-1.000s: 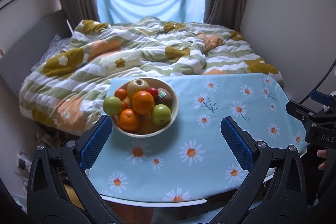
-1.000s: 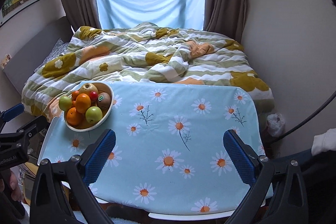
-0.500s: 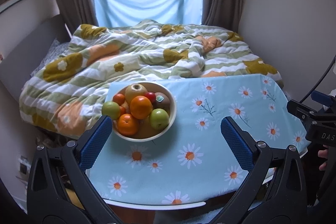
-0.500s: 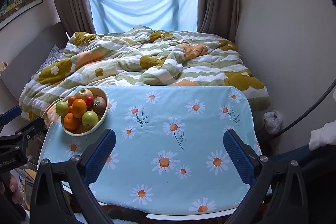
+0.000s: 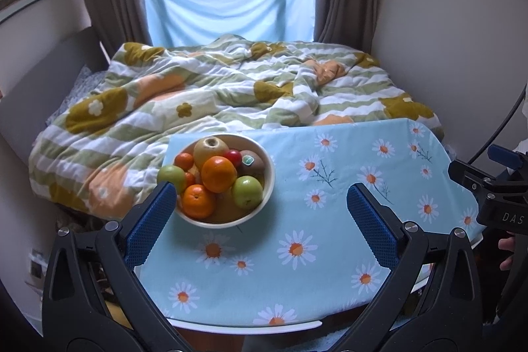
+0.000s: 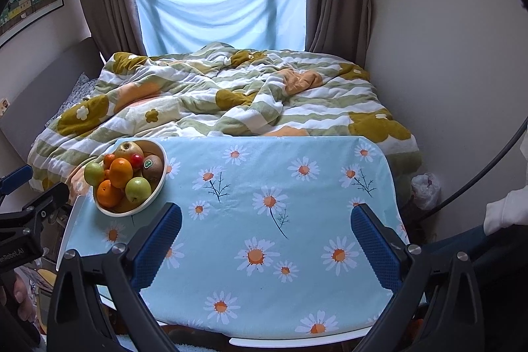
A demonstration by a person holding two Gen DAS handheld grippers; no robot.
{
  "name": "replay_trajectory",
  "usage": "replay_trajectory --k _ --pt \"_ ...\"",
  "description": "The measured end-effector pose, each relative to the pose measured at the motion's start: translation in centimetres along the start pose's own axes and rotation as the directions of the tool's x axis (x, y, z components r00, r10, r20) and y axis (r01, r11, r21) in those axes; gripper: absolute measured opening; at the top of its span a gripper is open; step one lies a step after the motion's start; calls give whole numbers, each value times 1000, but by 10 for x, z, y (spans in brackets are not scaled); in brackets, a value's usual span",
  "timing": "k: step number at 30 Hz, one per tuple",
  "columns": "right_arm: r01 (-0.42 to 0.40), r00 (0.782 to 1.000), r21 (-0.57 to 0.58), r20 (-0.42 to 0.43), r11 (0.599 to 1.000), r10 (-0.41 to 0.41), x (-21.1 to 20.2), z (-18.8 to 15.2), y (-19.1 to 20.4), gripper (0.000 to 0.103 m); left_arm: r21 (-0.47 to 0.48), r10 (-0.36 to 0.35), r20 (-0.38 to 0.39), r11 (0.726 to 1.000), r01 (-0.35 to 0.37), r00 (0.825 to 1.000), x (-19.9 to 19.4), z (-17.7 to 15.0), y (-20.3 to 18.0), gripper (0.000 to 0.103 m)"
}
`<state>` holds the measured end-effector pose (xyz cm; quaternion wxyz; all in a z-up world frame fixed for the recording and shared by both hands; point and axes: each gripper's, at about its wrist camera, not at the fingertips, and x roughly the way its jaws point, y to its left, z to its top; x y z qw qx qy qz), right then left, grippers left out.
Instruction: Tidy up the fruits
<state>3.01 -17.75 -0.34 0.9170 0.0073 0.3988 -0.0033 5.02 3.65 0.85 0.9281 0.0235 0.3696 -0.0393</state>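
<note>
Fruits point(image 5: 217, 177) all sit heaped in one bowl point(image 5: 269, 183), and that's the picture as both tools hang over the bench point(image 6: 297, 302) with nothing in them. Left tool point(image 5: 259, 203): blue pads spread wide, empty, and the bowl lies just ahead of its left pad, near enough that the pad overlaps the rim in its own view. Right tool point(image 6: 265, 230): wide apart too, empty, with only daisy cloth point(image 6: 270, 187) between its pads; from there the bowl stands well off to the left, at the bench's far left corner. Beyond the bench, a rumpled bed point(image 6: 214, 94) and the window.

In the pile: two oranges point(image 5: 219, 174), two green apples point(image 5: 247, 191), a kiwi point(image 5: 252, 162) with a sticker, a pear point(image 5: 209, 147) at the back, and a small red fruit point(image 5: 233, 155).

Which step? Hard to call. A full bowl and bare cloth fit fruit just gathered in, or fruit waiting to be laid out. If anything gets picked, the top orange is most exposed; round, smooth, stacked loosely, so a centred squeeze and a straight lift, or the neighbours roll.
</note>
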Motion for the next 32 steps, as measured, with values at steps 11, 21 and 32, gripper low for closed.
replay_trajectory --k 11,21,32 --pt "6 1000 8 10 1000 -6 -1 4 -4 102 2 0 6 1000 0 1000 -1 0 1 103" --pt "7 1000 9 16 1000 -8 -2 7 -2 102 4 -1 9 1000 1 1000 -2 2 4 103" --pt "5 1000 9 14 1000 -5 -3 6 1 102 13 26 28 1000 -27 999 0 6 7 103"
